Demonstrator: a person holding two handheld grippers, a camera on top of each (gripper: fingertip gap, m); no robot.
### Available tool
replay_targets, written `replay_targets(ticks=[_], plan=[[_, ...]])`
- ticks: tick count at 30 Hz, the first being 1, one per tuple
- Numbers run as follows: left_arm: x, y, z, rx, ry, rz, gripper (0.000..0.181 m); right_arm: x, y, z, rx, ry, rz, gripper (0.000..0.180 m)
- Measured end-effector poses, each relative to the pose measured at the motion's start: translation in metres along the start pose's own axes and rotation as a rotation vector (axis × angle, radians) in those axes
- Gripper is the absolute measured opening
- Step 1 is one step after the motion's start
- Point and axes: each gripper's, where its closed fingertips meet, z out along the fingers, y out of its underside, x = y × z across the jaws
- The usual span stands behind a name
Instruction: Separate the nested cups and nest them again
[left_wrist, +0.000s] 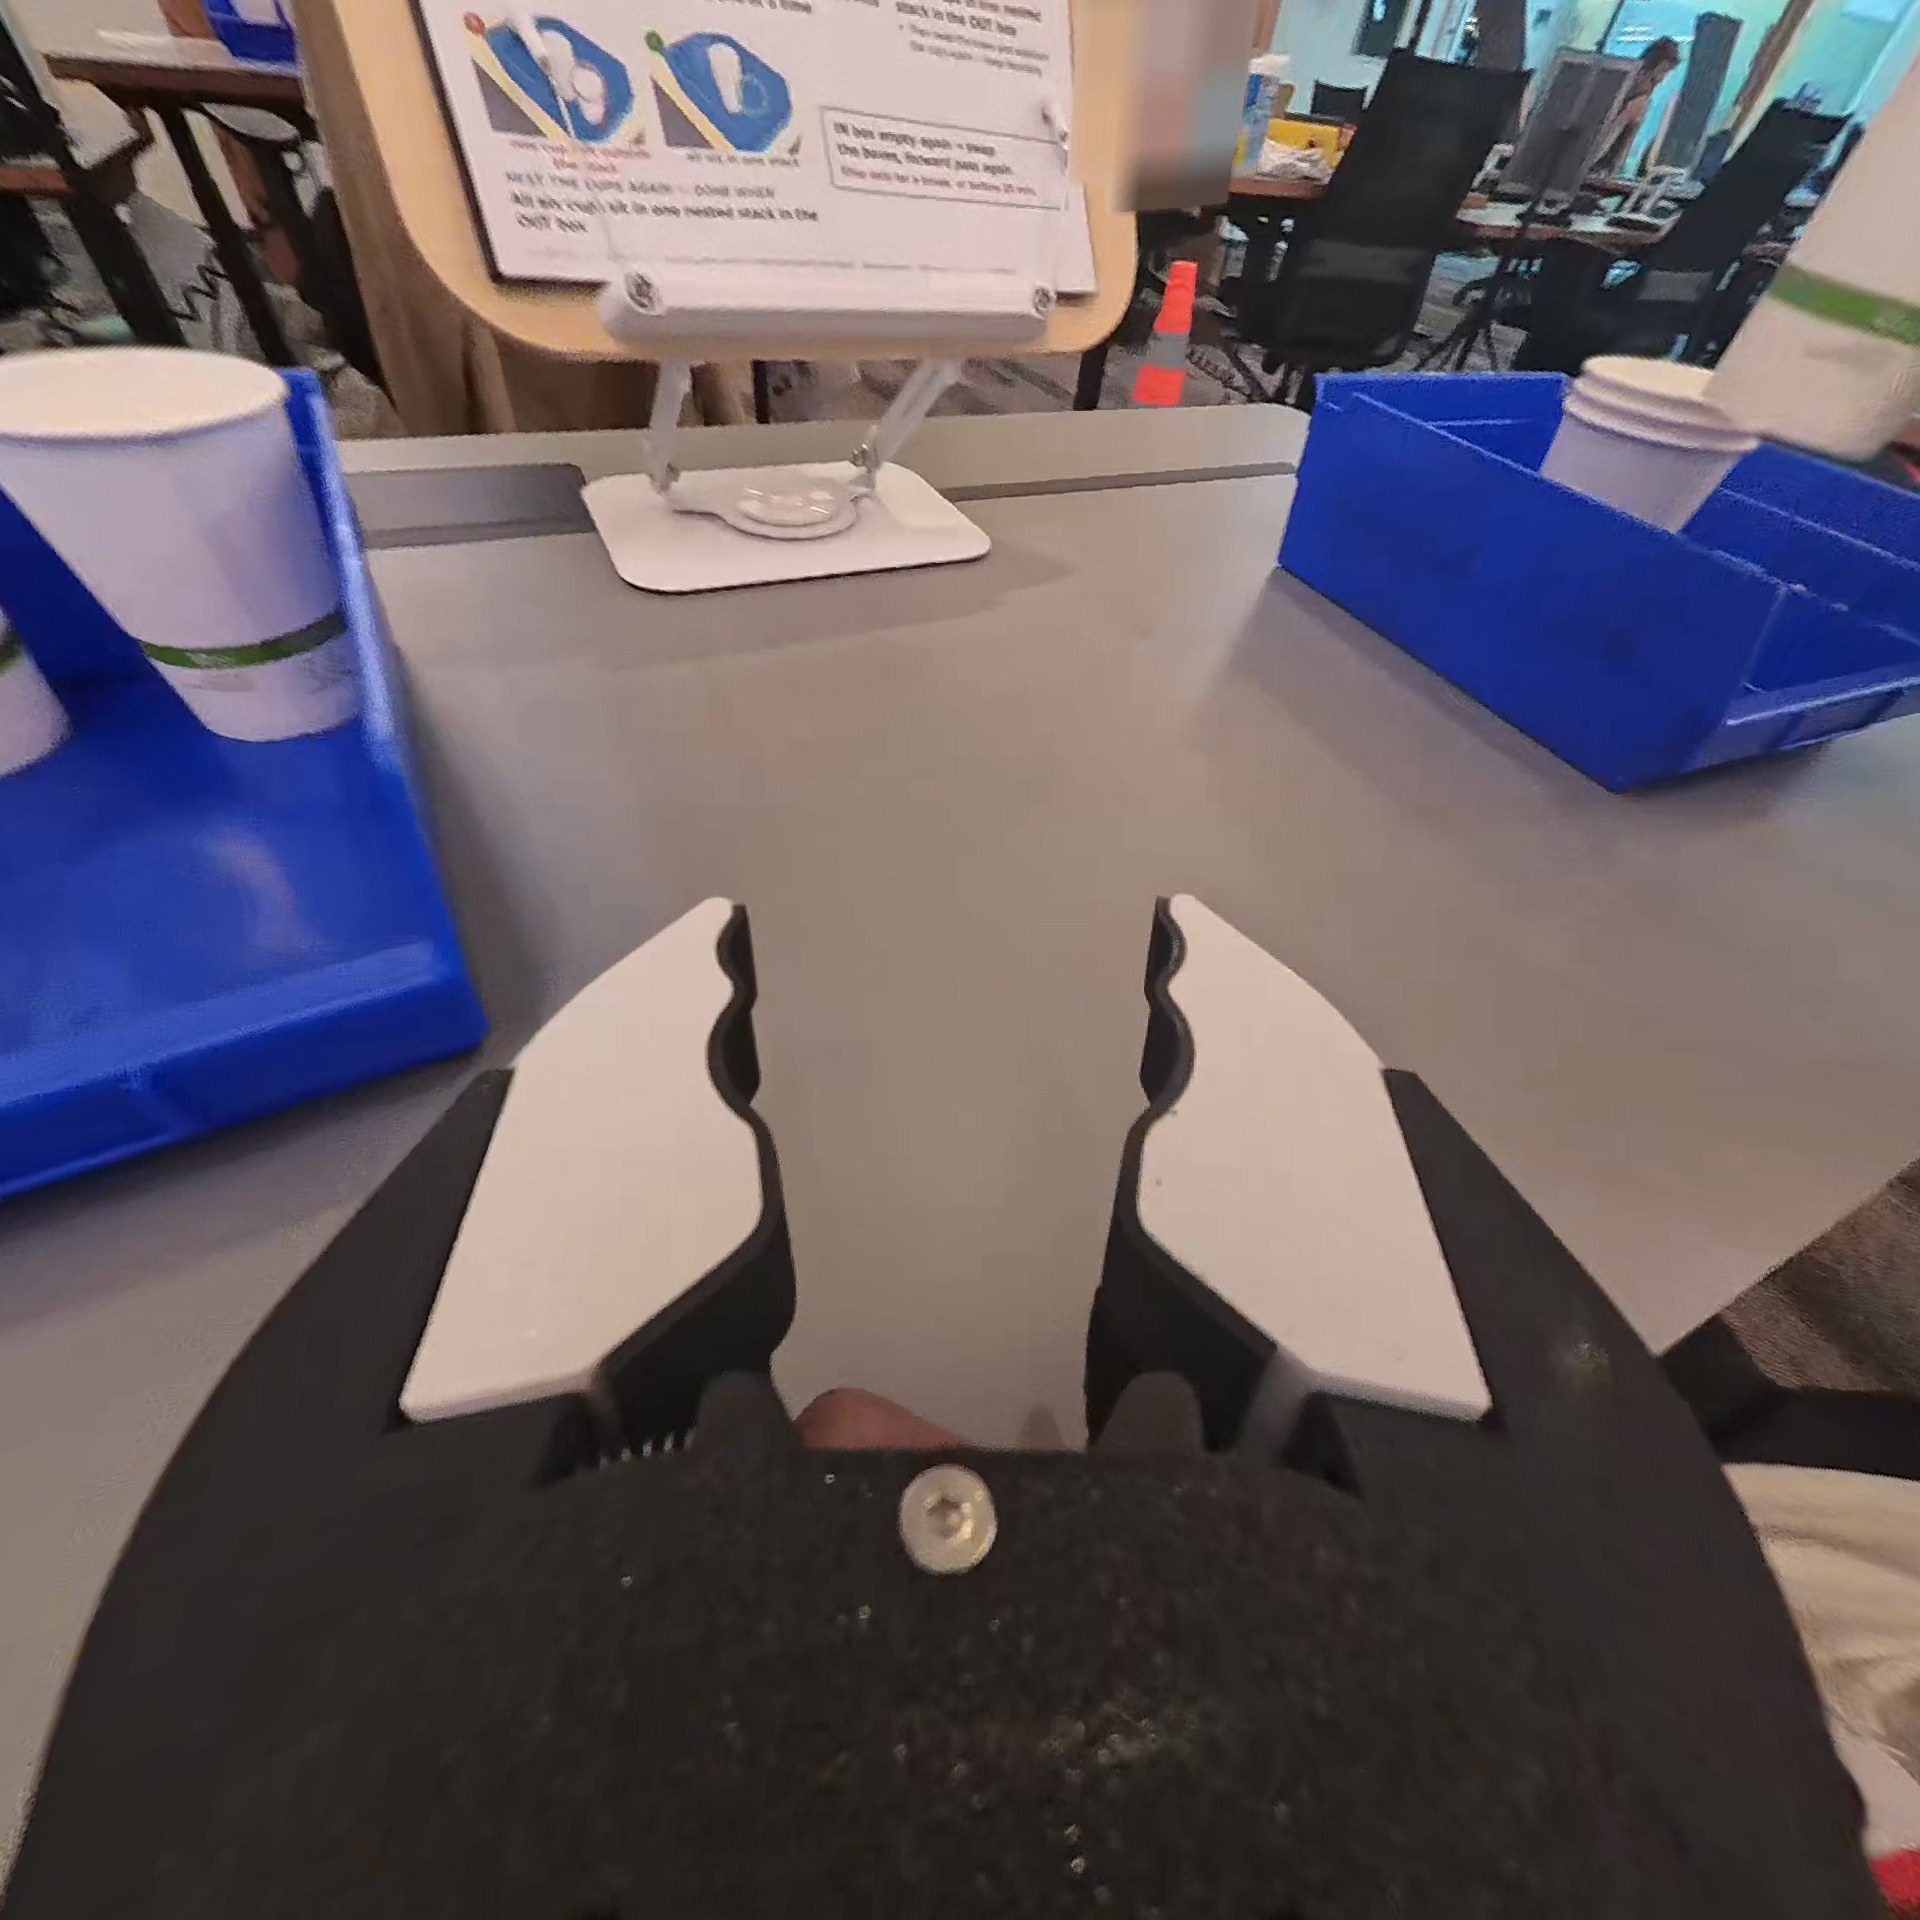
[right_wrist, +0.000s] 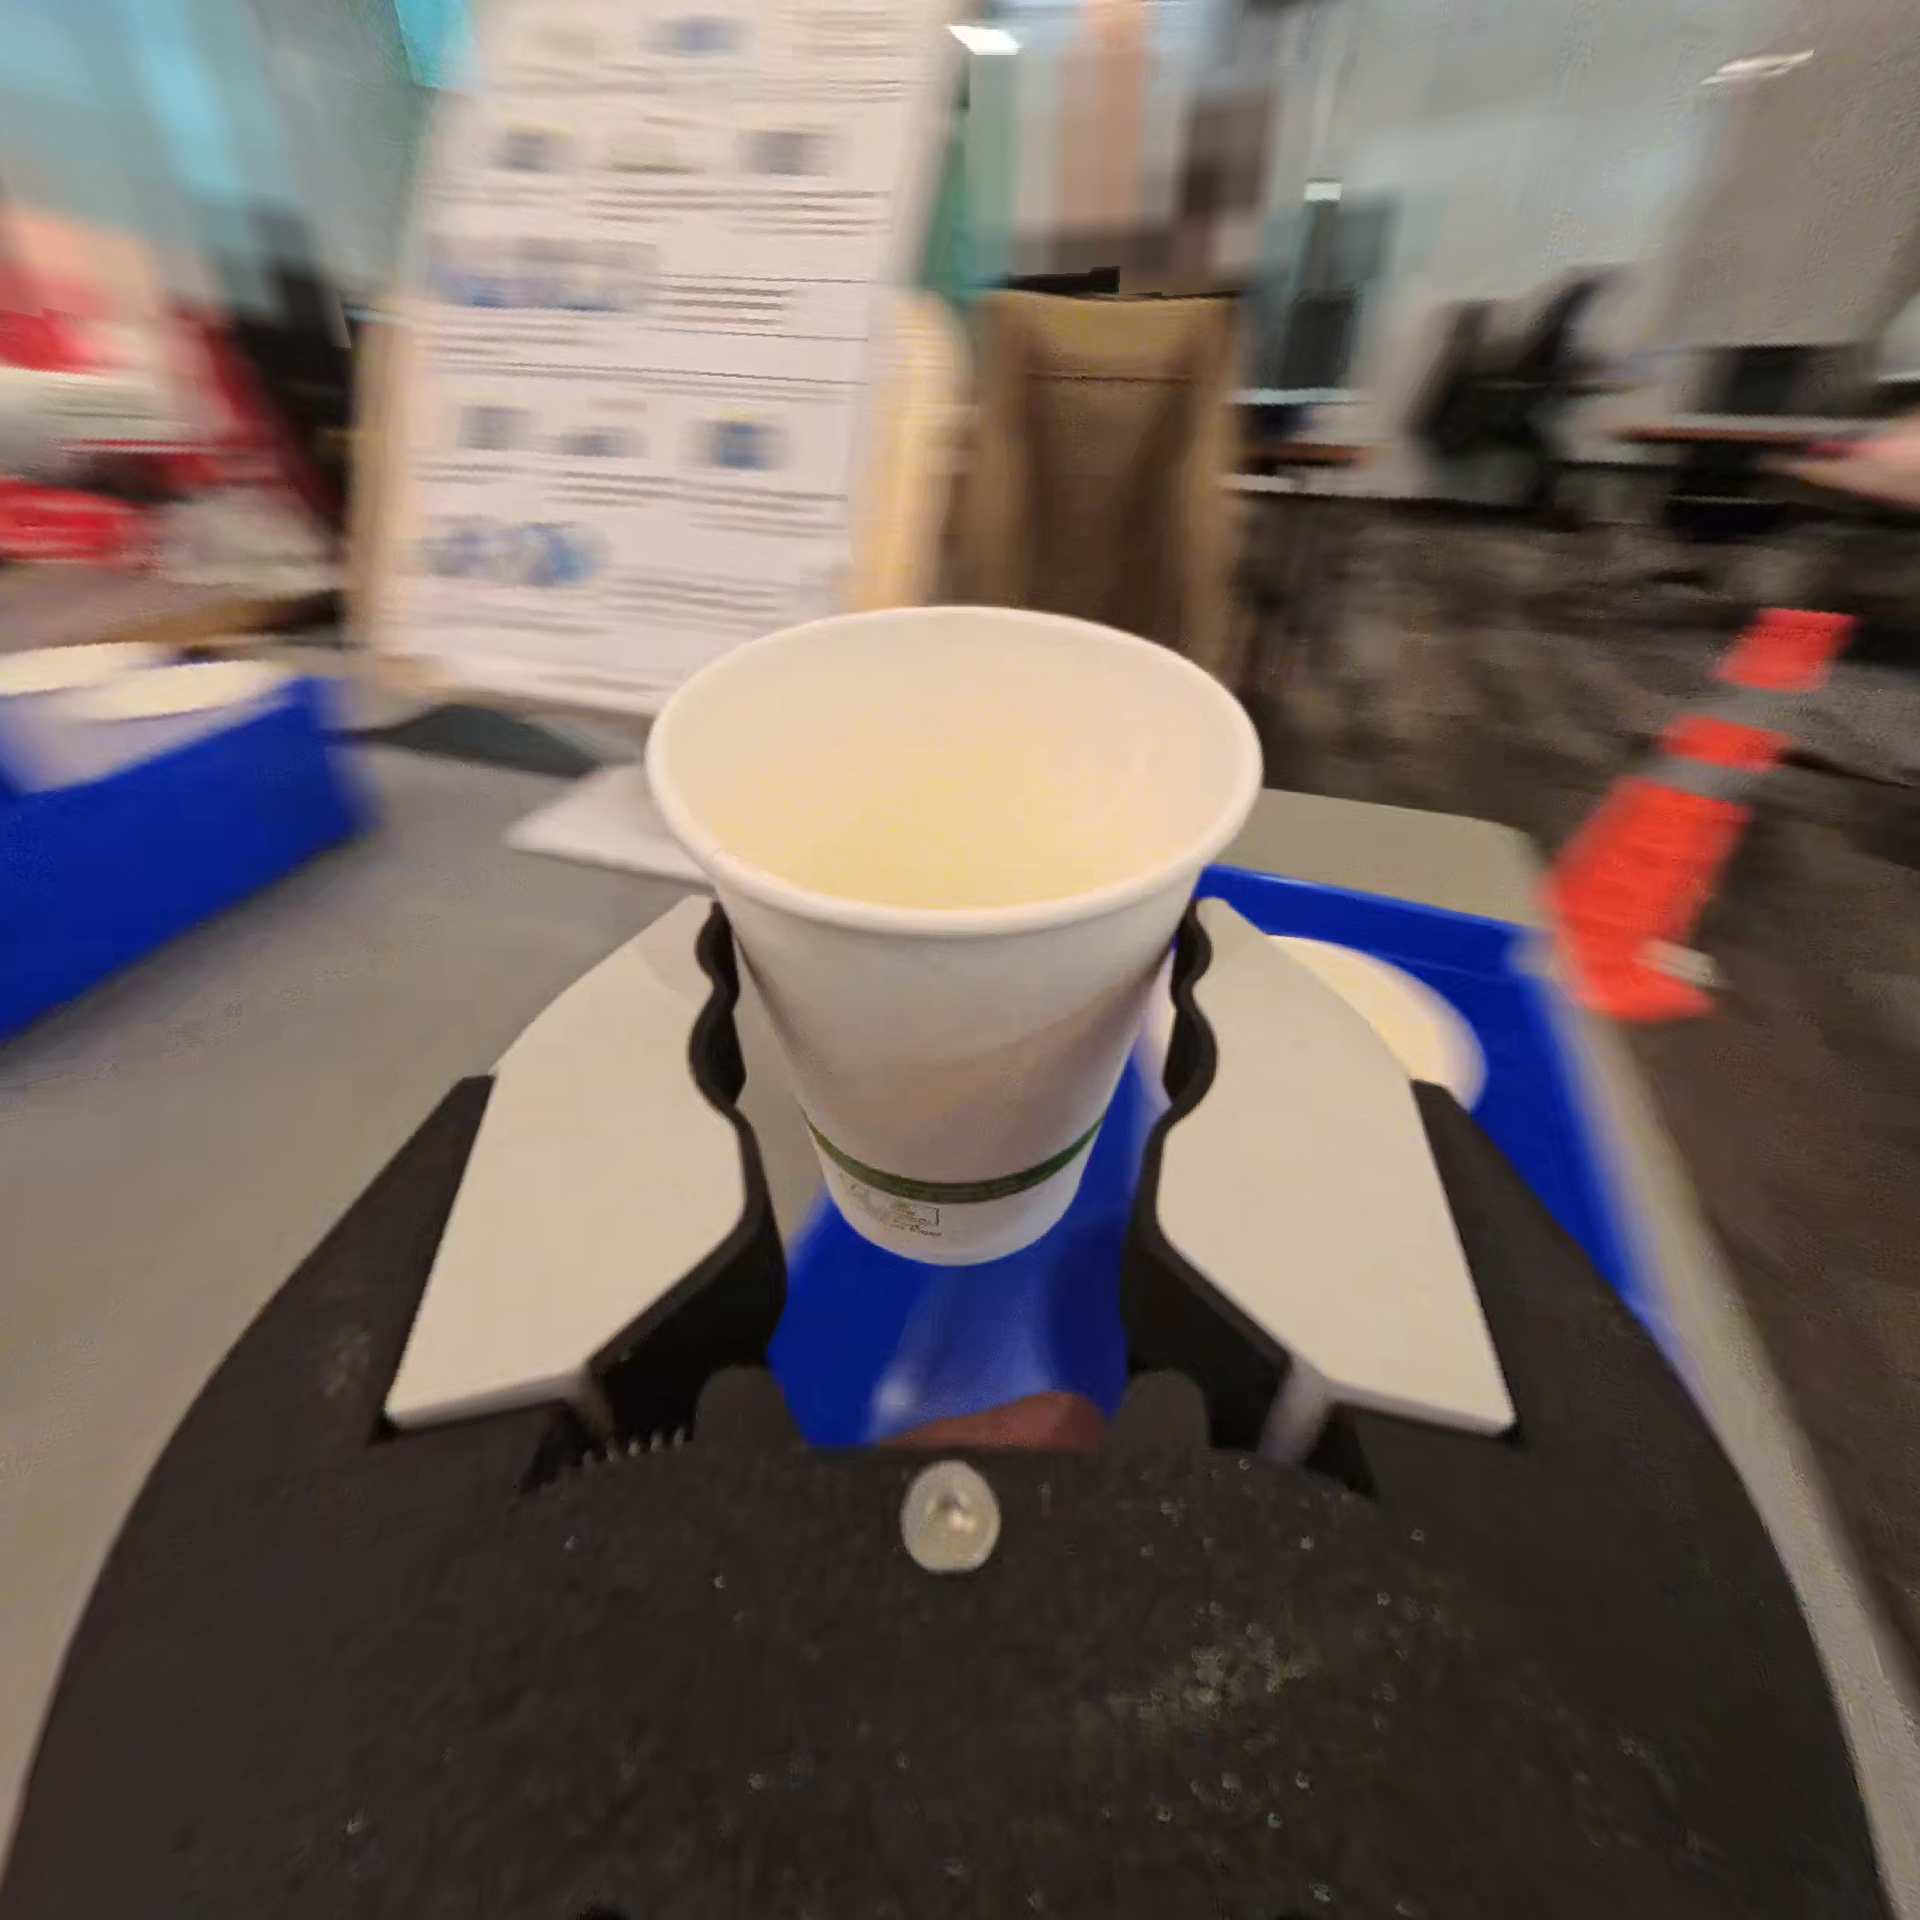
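Right wrist view: 1 gripped cup

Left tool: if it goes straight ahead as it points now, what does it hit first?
Probably the white stand base at the table's far edge. The open left tool points over bare grey tabletop between the two blue bins. Depth is unclear.

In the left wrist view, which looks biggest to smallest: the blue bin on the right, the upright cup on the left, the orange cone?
1. Blue bin
2. Upright cup, though nearness to the camera inflates it
3. Orange cone, far off, so its true size is unsure
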Motion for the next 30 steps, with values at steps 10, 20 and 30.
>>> replay_targets(ticks=[10,20,30], plan=[[0.029,0.017,0.011,-0.064,0.058,0.085,0.074,0.110,-0.013,0.061,-0.101,0.411,0.019,0.080],[0.027,0.017,0.010,-0.070,0.052,0.100,0.073,0.117,0.025,0.085,-0.189,0.413,0.032,0.080],[0.032,0.020,0.011,-0.081,0.055,0.129,0.072,0.116,0.057,0.088,-0.261,0.393,0.053,0.080]])
